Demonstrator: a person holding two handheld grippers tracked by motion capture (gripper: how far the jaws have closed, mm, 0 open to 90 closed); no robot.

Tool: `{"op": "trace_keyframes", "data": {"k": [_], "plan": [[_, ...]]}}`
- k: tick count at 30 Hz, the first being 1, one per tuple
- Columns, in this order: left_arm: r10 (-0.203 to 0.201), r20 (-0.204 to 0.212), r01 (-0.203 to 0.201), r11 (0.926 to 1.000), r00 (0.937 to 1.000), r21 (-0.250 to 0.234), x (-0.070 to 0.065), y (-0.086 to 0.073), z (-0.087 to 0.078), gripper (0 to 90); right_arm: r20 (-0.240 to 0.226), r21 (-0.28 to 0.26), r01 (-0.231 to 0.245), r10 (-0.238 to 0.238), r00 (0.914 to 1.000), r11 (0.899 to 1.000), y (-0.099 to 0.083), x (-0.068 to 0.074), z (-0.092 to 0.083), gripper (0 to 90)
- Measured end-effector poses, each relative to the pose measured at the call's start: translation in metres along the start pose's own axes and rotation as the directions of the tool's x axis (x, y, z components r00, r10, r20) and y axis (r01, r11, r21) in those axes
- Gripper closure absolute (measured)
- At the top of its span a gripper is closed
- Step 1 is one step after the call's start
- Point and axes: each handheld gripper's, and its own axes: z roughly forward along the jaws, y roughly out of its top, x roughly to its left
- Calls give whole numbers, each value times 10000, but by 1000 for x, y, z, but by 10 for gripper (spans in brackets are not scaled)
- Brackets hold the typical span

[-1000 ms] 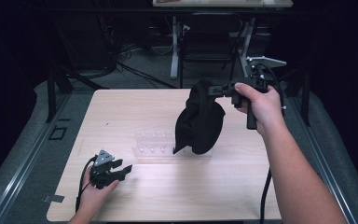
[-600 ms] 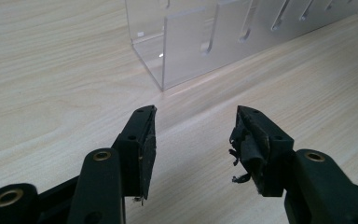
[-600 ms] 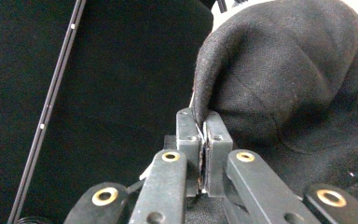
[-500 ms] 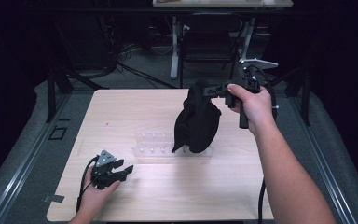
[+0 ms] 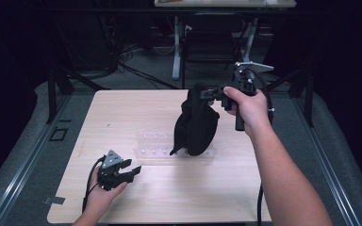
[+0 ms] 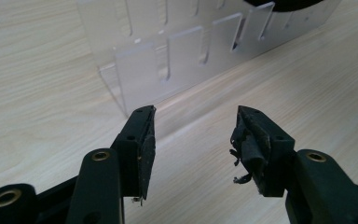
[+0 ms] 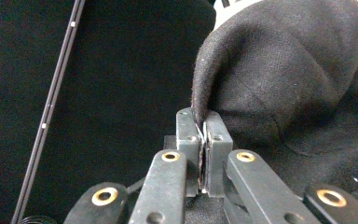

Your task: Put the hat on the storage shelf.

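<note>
A black cloth [image 5: 196, 125] hangs above the middle of the wooden table [image 5: 122, 117], pinched at its top edge by my right gripper [image 5: 208, 93], which is shut on it. In the right gripper view the cloth [image 7: 289, 79] rises from between the closed jaws of my right gripper [image 7: 202, 122]. The cloth's lower end hangs over the right part of a clear plastic rack [image 5: 162, 146] and hides it. My left gripper [image 5: 133, 170] rests low at the table's front left, open and empty. In the left gripper view that gripper [image 6: 193, 123] points at the near side of the clear rack [image 6: 177, 51].
Dark floor, cables and metal stand legs [image 5: 178, 47] lie beyond the table's far edge. A cable [image 5: 88, 188] trails from the left gripper toward the front edge. Bare wood spreads across the table's left and front.
The right gripper has carried the black cloth up and slightly toward the far side. The left gripper has stayed in place, open.
</note>
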Motion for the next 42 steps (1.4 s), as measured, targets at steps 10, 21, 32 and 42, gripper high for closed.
{"op": "trace_keyframes", "data": {"k": [10, 21, 32, 42], "plan": [[325, 397, -308, 9986, 9987, -421, -16, 26, -3, 497, -274, 102, 57, -54, 9996, 9999, -2, 7, 14, 876], [866, 624, -817, 9936, 9943, -775, -36, 56, 2, 502, -552, 220, 68, -55, 9985, 9997, -2, 10, 25, 876], [1522, 1145, -1421, 9856, 9817, -920, -65, 80, 14, 488, -580, 152, 96, -87, 9983, 9998, -3, 11, 28, 876], [1831, 1153, -1716, 9798, 9763, -1028, -78, 91, 19, 576, -605, 145, 82, -73, 9981, 9999, -3, 13, 31, 875]]}}
